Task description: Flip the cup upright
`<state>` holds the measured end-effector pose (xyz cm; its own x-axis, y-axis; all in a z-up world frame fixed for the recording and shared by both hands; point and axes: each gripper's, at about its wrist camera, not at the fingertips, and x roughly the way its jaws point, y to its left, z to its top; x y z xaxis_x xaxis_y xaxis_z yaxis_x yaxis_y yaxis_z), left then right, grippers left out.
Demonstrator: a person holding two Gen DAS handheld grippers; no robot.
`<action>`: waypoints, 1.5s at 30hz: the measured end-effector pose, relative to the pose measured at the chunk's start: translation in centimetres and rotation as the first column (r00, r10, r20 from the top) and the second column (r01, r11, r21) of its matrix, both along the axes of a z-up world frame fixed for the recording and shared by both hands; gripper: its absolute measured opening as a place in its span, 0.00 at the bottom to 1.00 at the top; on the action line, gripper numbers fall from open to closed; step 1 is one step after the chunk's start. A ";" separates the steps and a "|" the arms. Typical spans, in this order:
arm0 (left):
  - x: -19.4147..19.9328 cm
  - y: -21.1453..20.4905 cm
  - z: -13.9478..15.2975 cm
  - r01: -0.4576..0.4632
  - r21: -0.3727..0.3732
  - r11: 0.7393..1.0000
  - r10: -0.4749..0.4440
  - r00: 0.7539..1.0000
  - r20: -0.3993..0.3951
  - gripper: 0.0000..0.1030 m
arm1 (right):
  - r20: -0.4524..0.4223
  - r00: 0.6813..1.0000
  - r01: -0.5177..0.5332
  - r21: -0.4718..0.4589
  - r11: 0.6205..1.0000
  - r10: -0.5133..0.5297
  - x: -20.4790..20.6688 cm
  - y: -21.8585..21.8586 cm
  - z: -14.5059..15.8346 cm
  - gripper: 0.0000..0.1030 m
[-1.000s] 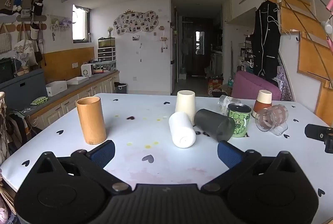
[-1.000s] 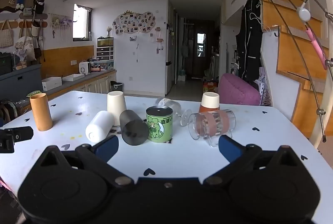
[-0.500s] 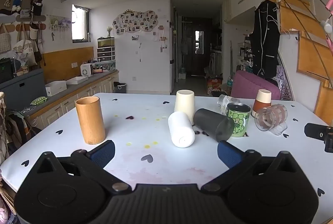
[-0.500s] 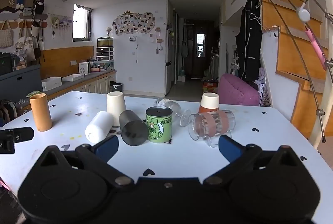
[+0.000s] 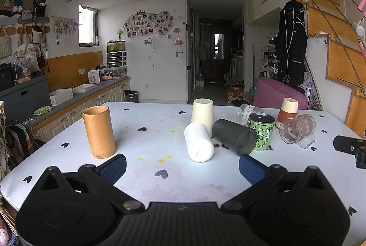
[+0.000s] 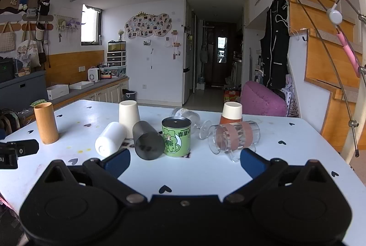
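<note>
Looking at a bunch of tipped cups here, so can't say for sure which one is meant to be flipped. Best guess: white cup (image 5: 198,143), down on its side near the middle of the desk (image 5: 160,177), closed base pointing at the near edge, almost dead centre between the left tongs (image 5: 182,166). Touching it on the right, or very nearly: dark grey cup (image 5: 233,136), also on its side, with its end turned toward the near right. Farther right, well apart from those two: clear mug (image 5: 296,129) with brown bands, on its side too, mouth toward the near edge, propped on its handle.

Probably laid out like that on purpose, as a flipping exercise with plenty of decoys. Just behind the white one, a cream cup (image 5: 203,113) parked mouth-down. Right of the dark one, a green tin (image 5: 261,131) standing up. Behind that, a wine glass (image 6: 189,119) toppled over and a brown-and-white cup (image 5: 288,111) upside down. Way off on the left, a bamboo cup (image 5: 98,131) already upright, mouth up.

Both tongs spread wide with nothing between the pads, held low at the near edge. Right tongs (image 6: 185,160) roughly framing the tin and the clear mug. Reads like lining up before a reach, nothing touched yet. Worth watching for the round bodies rolling once nudged.
</note>
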<state>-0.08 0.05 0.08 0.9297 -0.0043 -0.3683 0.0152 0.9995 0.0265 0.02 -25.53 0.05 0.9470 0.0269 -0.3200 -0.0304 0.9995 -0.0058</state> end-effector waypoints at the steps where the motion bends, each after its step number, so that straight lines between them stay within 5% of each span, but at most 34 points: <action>1: 0.0 0.0 0.0 0.000 0.000 1.000 0.000 1.000 0.000 1.00 | 0.000 1.000 0.000 0.000 1.000 0.000 0.0 0.0 0.0 1.00; 45: -0.1 -0.4 -0.1 0.001 -0.001 1.000 -0.001 1.000 -0.002 1.00 | 0.000 1.000 -0.001 -0.001 1.000 0.001 0.1 0.0 0.0 1.00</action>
